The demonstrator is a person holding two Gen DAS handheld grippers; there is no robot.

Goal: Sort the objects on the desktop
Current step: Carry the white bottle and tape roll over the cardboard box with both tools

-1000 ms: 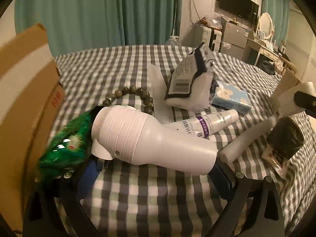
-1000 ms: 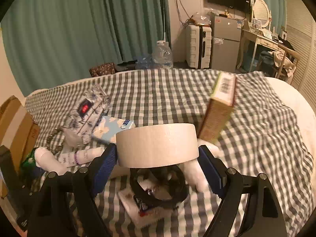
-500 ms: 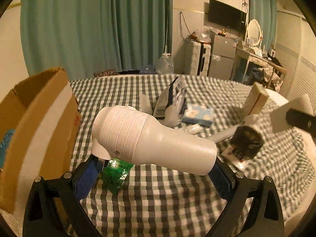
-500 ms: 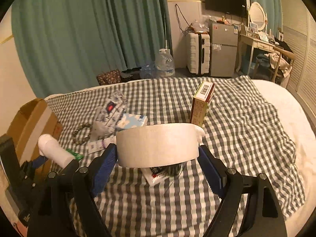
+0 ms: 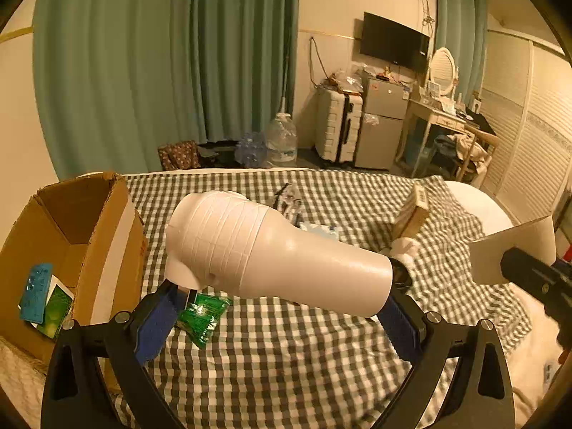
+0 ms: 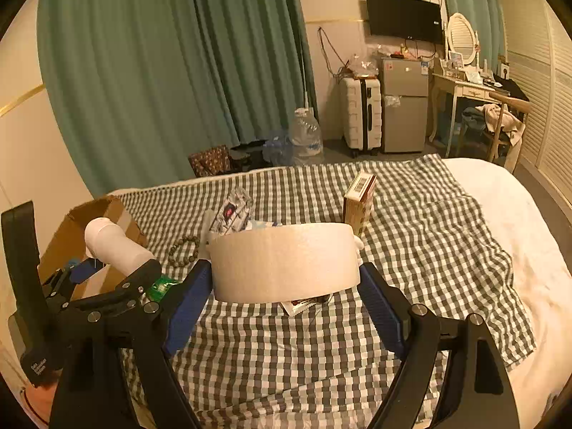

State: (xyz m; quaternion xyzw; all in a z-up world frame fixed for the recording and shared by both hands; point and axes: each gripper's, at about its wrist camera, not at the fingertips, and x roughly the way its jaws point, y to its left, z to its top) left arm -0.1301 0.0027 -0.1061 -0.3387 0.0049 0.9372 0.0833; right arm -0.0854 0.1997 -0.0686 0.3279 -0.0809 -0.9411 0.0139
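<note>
While both loads are hanging clear of the checked bedspread [image 5: 286, 357], the left tongs [image 5: 279, 307] are clamping a white bottle [image 5: 271, 257] crosswise, ends overhanging both pads, probably so it is riding level toward the open cardboard box [image 5: 89, 236] just to its left. The right tongs [image 6: 286, 300] are pinching a wide roll of tape [image 6: 284, 262] across its outer wall, opened wide to span it. The box is already holding a blue packet [image 5: 35, 293] and a green card [image 5: 55, 312], so it is likely serving as the sorting bin. A green sachet [image 5: 203, 316], bead bracelet [image 6: 184, 250], patterned pouch [image 6: 232, 212] and upright carton [image 6: 359, 200] are lying on the bed, unsorted. The carton is showing a barcode; print on every label is too small to read
</note>
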